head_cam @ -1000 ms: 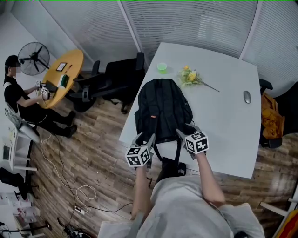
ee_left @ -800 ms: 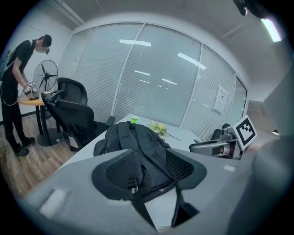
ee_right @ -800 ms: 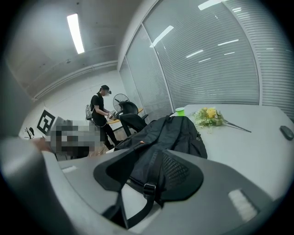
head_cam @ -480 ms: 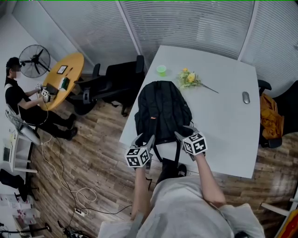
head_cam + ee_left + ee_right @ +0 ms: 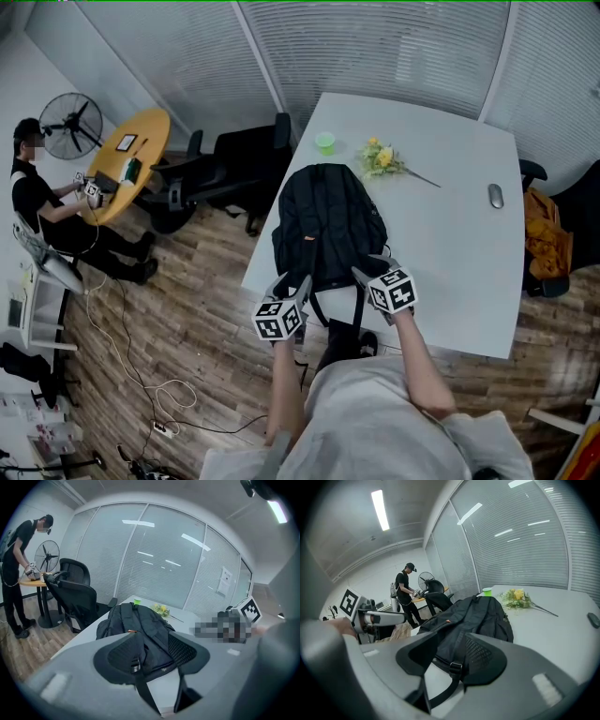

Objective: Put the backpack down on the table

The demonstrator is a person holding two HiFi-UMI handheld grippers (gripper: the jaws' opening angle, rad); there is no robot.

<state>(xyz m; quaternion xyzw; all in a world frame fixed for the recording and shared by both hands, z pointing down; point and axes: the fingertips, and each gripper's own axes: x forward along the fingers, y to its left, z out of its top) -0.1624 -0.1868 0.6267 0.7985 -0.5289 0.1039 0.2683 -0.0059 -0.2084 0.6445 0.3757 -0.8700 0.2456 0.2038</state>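
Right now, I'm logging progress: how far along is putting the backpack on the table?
Done: the backpack lies on the white table. In hand: nothing; left gripper jaws, just closing slightly, stand apart with a strap between; right gripper open too. Left: drawing both back.

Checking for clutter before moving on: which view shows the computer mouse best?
Head view: the mouse lies whole on the table, right of the backpack. Right gripper view catches it only at the picture's edge; left gripper view doesn't show it.
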